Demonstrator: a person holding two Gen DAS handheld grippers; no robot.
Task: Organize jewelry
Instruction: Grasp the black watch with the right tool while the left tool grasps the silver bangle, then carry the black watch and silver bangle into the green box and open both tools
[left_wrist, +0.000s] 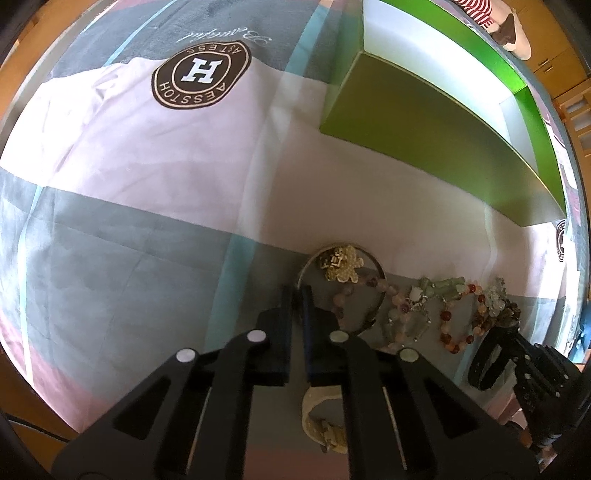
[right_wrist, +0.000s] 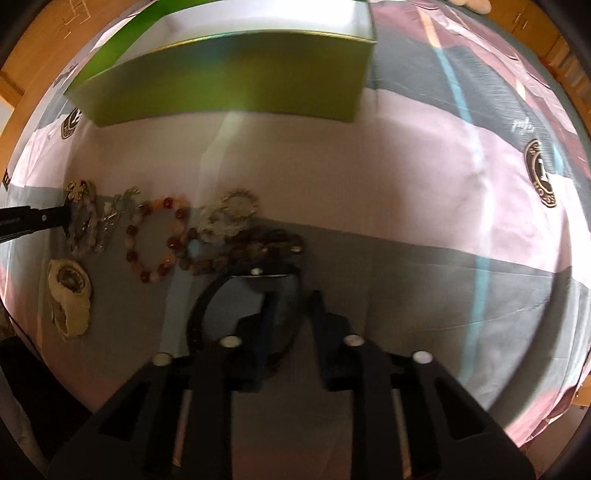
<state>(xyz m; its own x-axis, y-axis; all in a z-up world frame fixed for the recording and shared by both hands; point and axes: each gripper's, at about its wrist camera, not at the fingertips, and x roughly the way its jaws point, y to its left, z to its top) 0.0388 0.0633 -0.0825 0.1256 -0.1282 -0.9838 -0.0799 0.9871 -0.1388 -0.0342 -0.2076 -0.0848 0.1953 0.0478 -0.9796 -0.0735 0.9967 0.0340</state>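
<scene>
The left hand-held gripper (left_wrist: 297, 295) reaches forward from the bottom of its own view, angled down toward the patterned bedsheet (left_wrist: 129, 166). Its two fingers stand close together, with only a thin gap between the tips, and the rim of a thin ring bangle (left_wrist: 380, 291) runs right at those tips; whether they actually pinch it cannot be told. Inside the bangle, just above centre bottom of the frame, lies a cream pearl-bead ornament (left_wrist: 341, 267).

To its right in the lower middle of the left view a row of jewelry lies on the sheet: a pink and pale bead bracelet (left_wrist: 397, 310), then a red-and-orange bead bracelet (left_wrist: 458, 321). A cream watch (left_wrist: 325, 424) shows below, between the gripper's arms.

The right hand-held gripper (right_wrist: 291, 295) comes in from the bottom of its view, also tilted down, with its fingers clearly apart. A black strap loop (right_wrist: 207, 306) lies beneath them (the left finger sits inside the loop, the right one just outside). Just above it, in the middle left, rest a brown bead bracelet (right_wrist: 240, 254) and a pale bead bracelet (right_wrist: 229, 218).

An open green box (right_wrist: 229, 85) stands at the top of the right view, well apart from the jewelry.
</scene>
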